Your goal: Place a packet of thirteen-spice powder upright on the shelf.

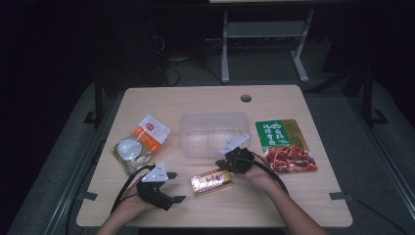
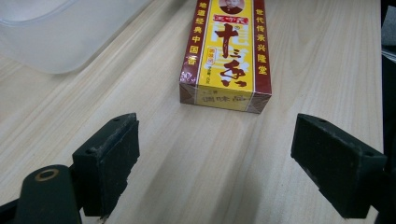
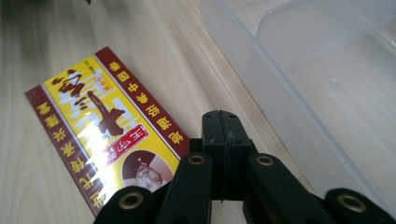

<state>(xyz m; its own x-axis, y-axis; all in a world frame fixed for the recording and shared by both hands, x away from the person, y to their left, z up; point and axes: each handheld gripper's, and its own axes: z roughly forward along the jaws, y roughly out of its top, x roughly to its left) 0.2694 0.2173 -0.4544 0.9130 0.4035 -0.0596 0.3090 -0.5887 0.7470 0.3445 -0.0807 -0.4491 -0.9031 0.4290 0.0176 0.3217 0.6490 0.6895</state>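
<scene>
- Lying flat on the table (image 1: 274,205), the box (image 1: 211,181) sat just in front of the clear tub (image 1: 213,134), between both grippers.
- The left gripper (image 1: 169,196) faced the box's end with jaws wide and nothing between them, probably lined up to take it.
- The right gripper (image 1: 230,164) rested beside the box's far end, jaws pressed together on nothing, likely steadying or nudging it.
</scene>
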